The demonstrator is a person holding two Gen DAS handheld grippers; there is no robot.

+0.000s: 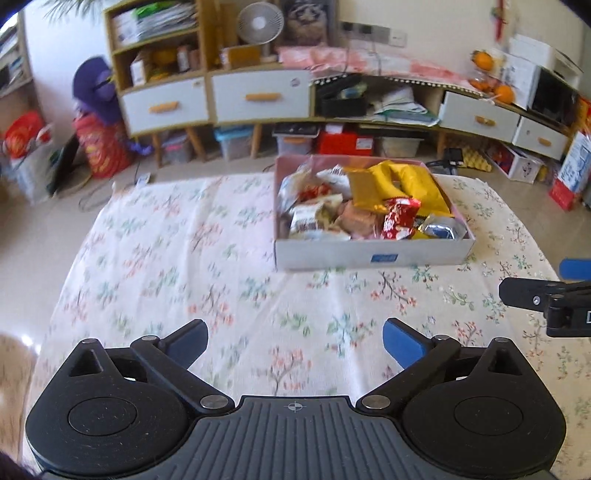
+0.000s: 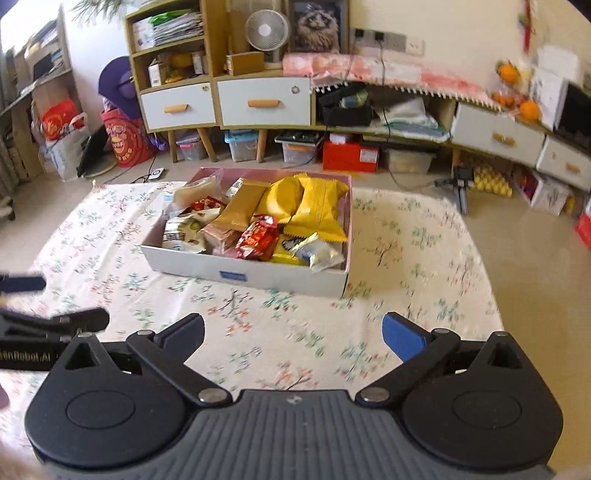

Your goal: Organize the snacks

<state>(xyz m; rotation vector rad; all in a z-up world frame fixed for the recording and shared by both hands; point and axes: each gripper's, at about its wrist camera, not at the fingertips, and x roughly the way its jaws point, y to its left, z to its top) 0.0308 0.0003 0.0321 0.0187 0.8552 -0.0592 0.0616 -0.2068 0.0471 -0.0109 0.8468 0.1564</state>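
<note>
A white cardboard box (image 1: 373,254) (image 2: 184,258) stands on the floral tablecloth, filled with snack packs. Among them are yellow bags (image 1: 410,181) (image 2: 314,206), a gold pack (image 1: 364,188) (image 2: 243,208) and a red pack (image 1: 397,218) (image 2: 258,236). My left gripper (image 1: 295,341) is open and empty, low over the cloth in front of the box. My right gripper (image 2: 293,332) is open and empty, also in front of the box. The right gripper shows at the right edge of the left wrist view (image 1: 546,284), and the left gripper at the left edge of the right wrist view (image 2: 44,302).
The table (image 1: 166,258) (image 2: 424,258) is covered by a floral cloth. Behind it stand low cabinets with white drawers (image 1: 258,96) (image 2: 262,101), a fan (image 2: 266,27), storage bins on the floor and oranges (image 2: 528,109) at the right.
</note>
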